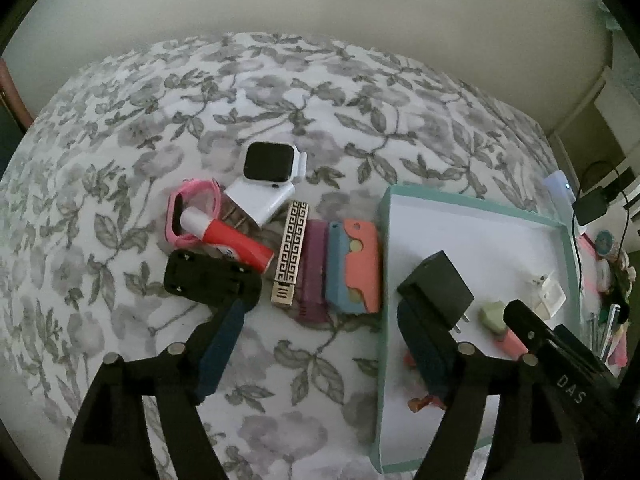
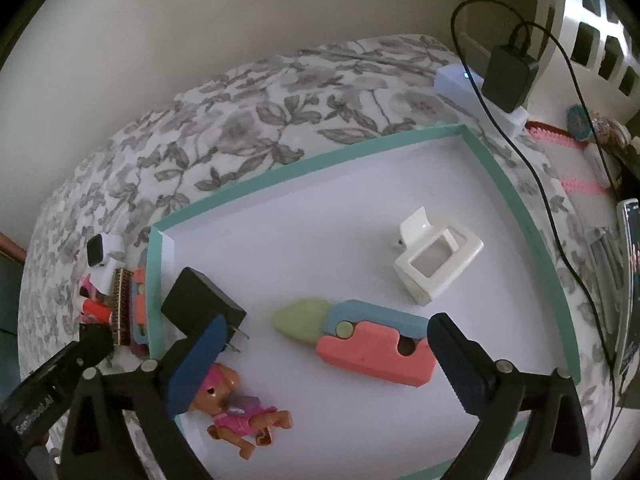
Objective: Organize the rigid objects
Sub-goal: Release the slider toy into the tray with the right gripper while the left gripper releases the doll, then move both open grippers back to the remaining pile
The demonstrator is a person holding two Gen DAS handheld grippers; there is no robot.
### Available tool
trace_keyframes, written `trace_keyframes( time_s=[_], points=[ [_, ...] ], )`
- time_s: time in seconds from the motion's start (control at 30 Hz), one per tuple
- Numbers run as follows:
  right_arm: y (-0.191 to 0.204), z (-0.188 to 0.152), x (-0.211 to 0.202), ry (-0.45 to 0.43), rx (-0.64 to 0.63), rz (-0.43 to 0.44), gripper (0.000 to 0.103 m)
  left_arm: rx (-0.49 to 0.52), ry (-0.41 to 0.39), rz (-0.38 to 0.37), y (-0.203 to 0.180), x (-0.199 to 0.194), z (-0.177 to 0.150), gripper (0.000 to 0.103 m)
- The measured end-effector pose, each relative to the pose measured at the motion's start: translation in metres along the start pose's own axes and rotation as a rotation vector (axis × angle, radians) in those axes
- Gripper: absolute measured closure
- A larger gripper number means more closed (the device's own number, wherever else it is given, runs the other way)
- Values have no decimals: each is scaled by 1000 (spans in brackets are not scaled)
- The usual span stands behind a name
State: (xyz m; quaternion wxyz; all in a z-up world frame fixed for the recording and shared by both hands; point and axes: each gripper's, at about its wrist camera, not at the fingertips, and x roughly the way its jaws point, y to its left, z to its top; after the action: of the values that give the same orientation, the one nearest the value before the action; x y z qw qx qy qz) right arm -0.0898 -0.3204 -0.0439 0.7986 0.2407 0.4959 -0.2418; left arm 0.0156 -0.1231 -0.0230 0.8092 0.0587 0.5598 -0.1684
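Observation:
A teal-rimmed white tray (image 1: 476, 236) (image 2: 280, 216) lies on a floral bedspread. In it are a black charger (image 1: 438, 292) (image 2: 202, 304), a white adapter (image 2: 438, 258), a pink-blue-green toy knife (image 2: 360, 336) and a pink toy dog (image 2: 240, 412). Left of the tray lies a pile: black flat part (image 1: 212, 278), red-white tube (image 1: 228, 242), pink watch band (image 1: 192, 212), white charger (image 1: 260, 200), smartwatch (image 1: 272, 162), gold patterned bar (image 1: 292, 252), purple comb (image 1: 316, 272), coral-blue toy (image 1: 354, 266). My left gripper (image 1: 320, 340) is open above the bedspread between pile and tray. My right gripper (image 2: 332, 344) is open over the toy knife.
A white power strip (image 2: 476, 96) with a black plug and cable sits beyond the tray's far right corner. A phone (image 2: 630, 280), pens and small clutter lie along the right edge. A wall runs behind the bed.

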Motion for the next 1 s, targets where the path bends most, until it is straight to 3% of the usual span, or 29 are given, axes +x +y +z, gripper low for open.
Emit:
trace_keyframes(
  time_s=[0.23, 0.3, 0.33, 0.57, 0.73, 1.0],
  points=[
    [1, 1, 0, -13, -15, -4, 0, -10, -43, 33, 6, -5, 2, 20],
    [2, 1, -1, -20, -18, -4, 0, -24, -49, 45, 10, -6, 3, 6],
    [2, 1, -1, -23, -18, -1, 0, -34, -54, 49, 13, -7, 4, 5],
    [8, 0, -5, -53, -22, 5, 0, -110, -49, 46, 38, -7, 10, 5],
    [17, -2, -2, -38, -23, 78, 0, -165, -85, 93, 67, -14, 15, 5],
    [66, -12, -9, -69, -158, 152, 0, -272, -126, 167, 124, -31, 18, 5]
  ],
)
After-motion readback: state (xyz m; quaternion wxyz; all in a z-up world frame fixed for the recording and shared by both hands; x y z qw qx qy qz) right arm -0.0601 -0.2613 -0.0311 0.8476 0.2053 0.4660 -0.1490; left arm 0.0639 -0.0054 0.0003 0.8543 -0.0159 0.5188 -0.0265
